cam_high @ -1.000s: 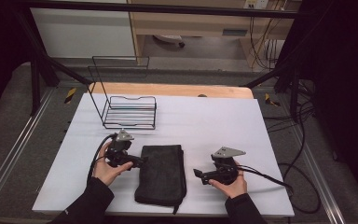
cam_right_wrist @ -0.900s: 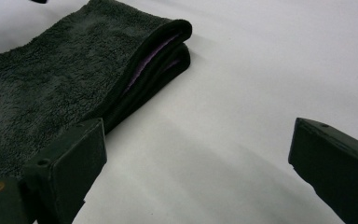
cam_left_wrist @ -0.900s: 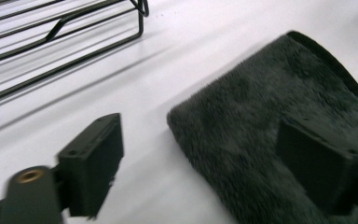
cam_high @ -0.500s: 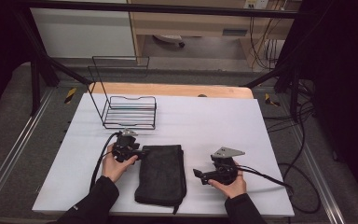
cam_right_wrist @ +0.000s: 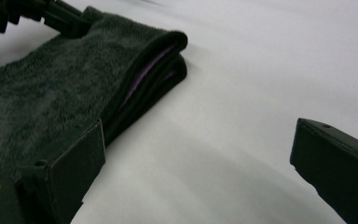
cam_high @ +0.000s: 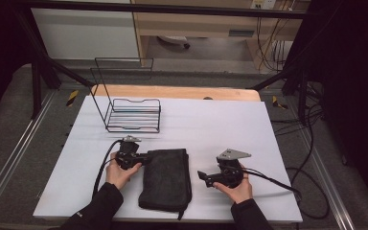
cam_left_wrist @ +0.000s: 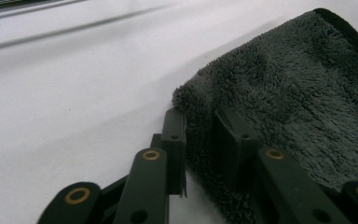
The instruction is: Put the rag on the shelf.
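One folded dark grey towel (cam_high: pixel 166 178) lies near the front edge of the white tabletop (cam_high: pixel 220 124), between the person's two hands. Its long axis runs from the front edge toward the back of the tabletop. The left gripper (cam_high: pixel 139 158) sits at the towel's far left corner. Its fingers (cam_left_wrist: pixel 175 140) have just been closing and now pinch that corner's pile between them, as the left gripper view shows. The right gripper (cam_high: pixel 205 178) lies just beside the towel's right edge, apart from it. Its fingers (cam_right_wrist: pixel 70 172) stand spread wide with nothing between them; in the right gripper view one finger is near the folded edge, where purple lining shows between the layers. The left hand is thus the one engaged; for the right, the towel lies toward its fingertips, across a narrow strip of bare tabletop.

Count: one towel, two grippers, one black wire rack (cam_high: pixel 133 114), standing empty toward the back left, well apart from the towel.
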`<state>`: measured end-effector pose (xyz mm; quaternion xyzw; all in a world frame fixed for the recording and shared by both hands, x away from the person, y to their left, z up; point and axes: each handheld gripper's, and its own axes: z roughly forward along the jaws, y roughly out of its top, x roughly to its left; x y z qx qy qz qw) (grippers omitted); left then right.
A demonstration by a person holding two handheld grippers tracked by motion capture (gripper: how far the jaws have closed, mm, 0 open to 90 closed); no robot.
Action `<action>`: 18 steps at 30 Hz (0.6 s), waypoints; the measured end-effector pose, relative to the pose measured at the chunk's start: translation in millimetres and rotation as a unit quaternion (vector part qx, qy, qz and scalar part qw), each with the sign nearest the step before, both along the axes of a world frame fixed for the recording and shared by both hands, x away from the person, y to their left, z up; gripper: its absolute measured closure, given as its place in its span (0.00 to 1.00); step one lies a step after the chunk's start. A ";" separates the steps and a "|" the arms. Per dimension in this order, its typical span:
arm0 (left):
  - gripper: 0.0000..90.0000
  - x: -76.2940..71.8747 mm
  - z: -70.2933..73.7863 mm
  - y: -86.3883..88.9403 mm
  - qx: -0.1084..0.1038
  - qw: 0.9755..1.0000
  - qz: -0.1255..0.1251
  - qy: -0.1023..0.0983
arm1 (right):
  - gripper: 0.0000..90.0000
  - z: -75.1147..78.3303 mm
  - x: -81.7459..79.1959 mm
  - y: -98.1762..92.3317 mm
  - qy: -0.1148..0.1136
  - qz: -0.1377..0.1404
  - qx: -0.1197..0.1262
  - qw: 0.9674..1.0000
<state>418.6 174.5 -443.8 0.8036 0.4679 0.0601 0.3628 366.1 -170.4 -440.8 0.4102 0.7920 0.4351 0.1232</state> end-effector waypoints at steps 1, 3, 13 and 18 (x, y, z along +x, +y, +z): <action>0.84 -0.3 -0.1 -0.6 0.000 1.000 -0.001 -0.001 | 0.04 1.2 1.5 1.9 -0.002 -0.003 0.003 1.000; 0.85 -1.2 -0.3 -1.7 0.003 1.000 0.000 -0.003 | 0.04 5.8 6.4 10.8 -0.003 -0.013 -0.003 1.000; 0.86 -3.8 -1.1 -3.9 0.011 1.000 -0.004 -0.019 | 0.12 8.3 34.8 48.3 0.010 -0.005 0.012 1.000; 0.86 -4.0 -1.2 -4.4 0.013 1.000 -0.005 -0.021 | 0.26 -4.6 48.2 70.2 0.027 -0.016 0.014 0.999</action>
